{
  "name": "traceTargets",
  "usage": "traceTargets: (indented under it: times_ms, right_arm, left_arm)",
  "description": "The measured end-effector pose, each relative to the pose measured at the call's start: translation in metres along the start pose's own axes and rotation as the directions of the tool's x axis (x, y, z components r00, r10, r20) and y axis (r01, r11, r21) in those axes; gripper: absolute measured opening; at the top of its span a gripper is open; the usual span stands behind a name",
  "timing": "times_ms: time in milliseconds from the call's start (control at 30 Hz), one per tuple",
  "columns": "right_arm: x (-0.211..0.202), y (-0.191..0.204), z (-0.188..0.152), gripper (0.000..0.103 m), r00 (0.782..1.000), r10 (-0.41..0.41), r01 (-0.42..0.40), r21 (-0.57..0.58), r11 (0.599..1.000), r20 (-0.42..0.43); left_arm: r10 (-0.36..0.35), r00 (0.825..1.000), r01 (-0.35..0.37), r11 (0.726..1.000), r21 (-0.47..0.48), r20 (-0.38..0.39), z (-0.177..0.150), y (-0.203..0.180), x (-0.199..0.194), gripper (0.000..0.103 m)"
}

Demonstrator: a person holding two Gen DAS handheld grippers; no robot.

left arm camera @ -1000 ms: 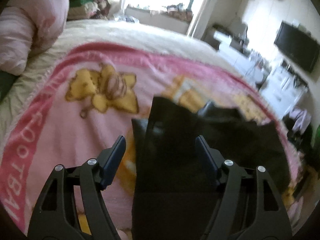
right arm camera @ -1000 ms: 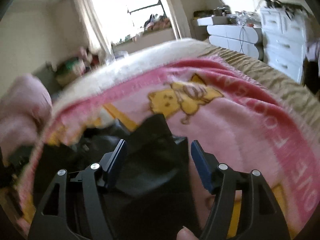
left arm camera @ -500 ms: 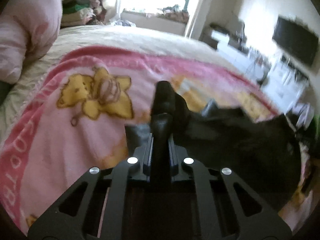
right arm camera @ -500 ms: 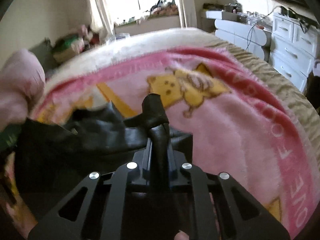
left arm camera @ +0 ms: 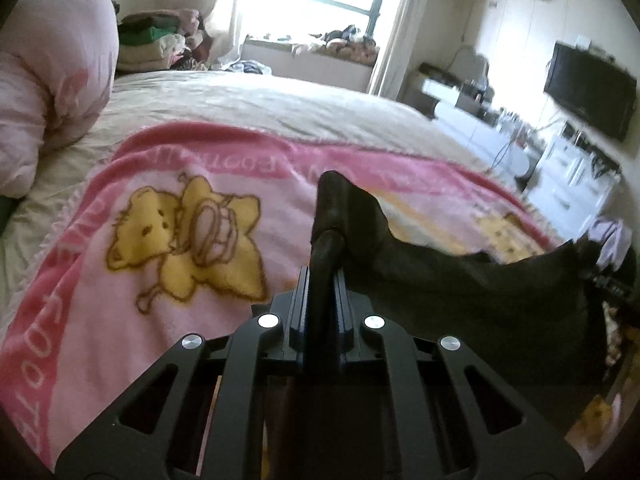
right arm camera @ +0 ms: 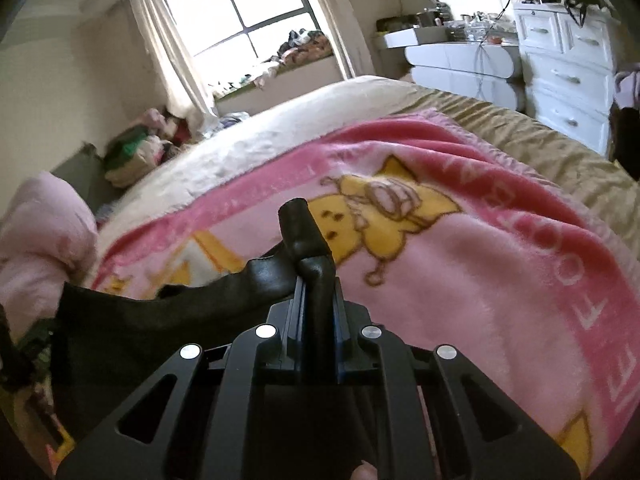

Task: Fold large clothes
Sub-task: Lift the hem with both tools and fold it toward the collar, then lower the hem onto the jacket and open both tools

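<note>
The left gripper (left arm camera: 322,280) is clamped tight on a bunched corner of a black garment (left arm camera: 480,292), a nub of cloth poking up past the closed fingers. The right gripper (right arm camera: 316,292) is pinched the same way on another corner of the same black garment (right arm camera: 160,332). In both wrist views the fabric runs off sideways from the grip: to the right in the left view, to the left in the right view, so the cloth spans between the two grippers with its held edge as the long axis, lying across the near side of the bed. Which end is waist or hem I cannot tell.

The garment hangs and sags just over a pink cartoon-bear blanket (left arm camera: 168,240), which lies on a beige bedspread (left arm camera: 280,100); a pink duvet (left arm camera: 52,64) is bundled at the head of the bed, with a pile of folded clothes (left arm camera: 156,46) beyond it.

The fabric looks soft, limp and fairly light, with a slight sheen that suggests it could slip. It will likely drape and crease wherever unsupported, so corners are the sensible hold, taken deep enough to trap all layers. Keeping the held edge taut between the grippers should make the fold line fall straight.
</note>
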State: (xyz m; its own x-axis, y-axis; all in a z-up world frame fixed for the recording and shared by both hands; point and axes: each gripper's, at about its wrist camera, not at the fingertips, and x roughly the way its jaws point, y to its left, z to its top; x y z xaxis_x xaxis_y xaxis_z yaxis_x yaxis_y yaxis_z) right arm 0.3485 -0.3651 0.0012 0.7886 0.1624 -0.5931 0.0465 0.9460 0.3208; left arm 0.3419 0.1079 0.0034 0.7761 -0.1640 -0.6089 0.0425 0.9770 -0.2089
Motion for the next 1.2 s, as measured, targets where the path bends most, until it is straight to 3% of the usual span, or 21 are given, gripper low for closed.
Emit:
traceTargets:
  times_ms: [233, 633, 900, 1000, 1100, 1167, 1200]
  right_arm:
    - [0.036, -0.008, -0.022, 0.011, 0.99, -0.113, 0.112, -0.022, 0.994, -0.084]
    - [0.046, -0.017, -0.03, 0.014, 0.988, -0.098, 0.101, 0.012, 0.995, -0.122]
    - [0.045, -0.02, -0.03, 0.02, 0.986, -0.079, 0.085, 0.034, 0.996, -0.145]
    - [0.043, -0.021, -0.029, 0.029, 0.984, -0.055, 0.063, 0.041, 0.997, -0.167]
    - [0.038, -0.021, -0.029, 0.036, 0.983, -0.041, 0.049, 0.043, 0.998, -0.179]
    - [0.032, -0.02, -0.029, 0.058, 0.982, -0.028, 0.039, 0.05, 0.998, -0.189]
    - [0.027, -0.018, -0.029, 0.081, 0.981, -0.04, 0.051, 0.052, 0.997, -0.191]
  left_arm:
    - [0.017, 0.997, -0.017, 1.0, 0.008, -0.074, -0.015, 0.007, 0.025, 0.007]
    - [0.028, 0.993, -0.03, 0.999, -0.012, -0.117, -0.024, 0.014, 0.039, 0.014]
    - [0.078, 0.991, -0.079, 0.997, -0.007, -0.105, -0.023, 0.011, 0.032, 0.029]
    - [0.097, 0.99, -0.098, 0.995, -0.007, -0.104, -0.022, 0.011, 0.025, 0.055]
    - [0.102, 0.99, -0.105, 0.994, -0.029, -0.097, -0.019, 0.015, 0.013, 0.065]
    - [0.1, 0.991, -0.105, 0.993, -0.057, -0.088, -0.017, 0.02, 0.003, 0.078]
    - [0.091, 0.992, -0.097, 0.992, -0.079, -0.085, -0.016, 0.024, -0.003, 0.082]
